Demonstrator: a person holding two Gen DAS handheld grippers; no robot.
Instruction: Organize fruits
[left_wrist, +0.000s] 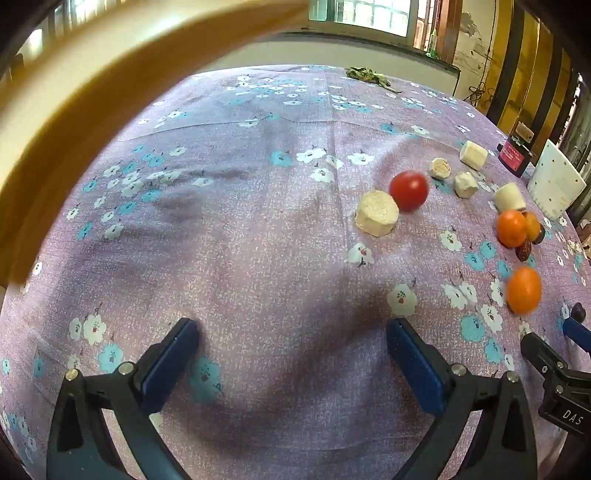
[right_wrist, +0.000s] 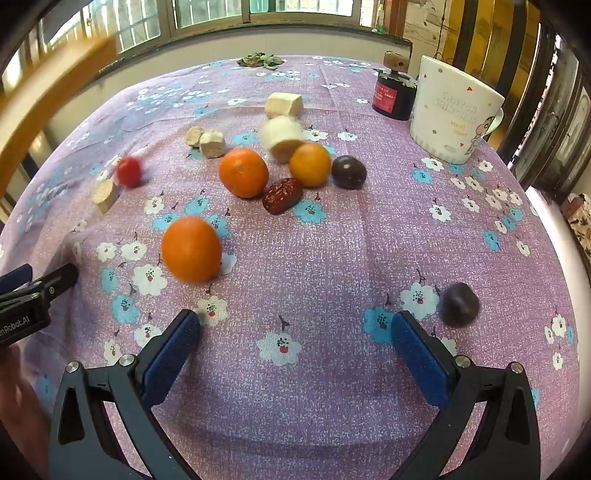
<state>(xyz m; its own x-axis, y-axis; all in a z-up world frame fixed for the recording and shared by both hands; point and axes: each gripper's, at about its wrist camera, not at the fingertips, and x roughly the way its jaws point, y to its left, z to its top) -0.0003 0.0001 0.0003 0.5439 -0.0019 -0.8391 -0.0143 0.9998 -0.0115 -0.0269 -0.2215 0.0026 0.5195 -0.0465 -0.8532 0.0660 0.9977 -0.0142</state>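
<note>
Fruits lie loose on a purple flowered tablecloth (right_wrist: 332, 240). In the right wrist view a near orange (right_wrist: 191, 249), two more oranges (right_wrist: 243, 172) (right_wrist: 309, 164), a red date (right_wrist: 282, 195), two dark purple fruits (right_wrist: 348, 171) (right_wrist: 460, 303), a red tomato (right_wrist: 129, 171) and pale cut chunks (right_wrist: 281, 138) show. My right gripper (right_wrist: 295, 332) is open and empty above bare cloth. My left gripper (left_wrist: 291, 339) is open and empty; the tomato (left_wrist: 409, 191) and a pale chunk (left_wrist: 376, 213) lie ahead to its right.
A white mug (right_wrist: 452, 110) and a dark red jar (right_wrist: 393, 94) stand at the far right. Dry leaves (right_wrist: 260, 61) lie at the table's far edge. A wooden chair rail (left_wrist: 74, 92) curves across the left wrist view's upper left. The right gripper's fingers (left_wrist: 554, 365) show at its right edge.
</note>
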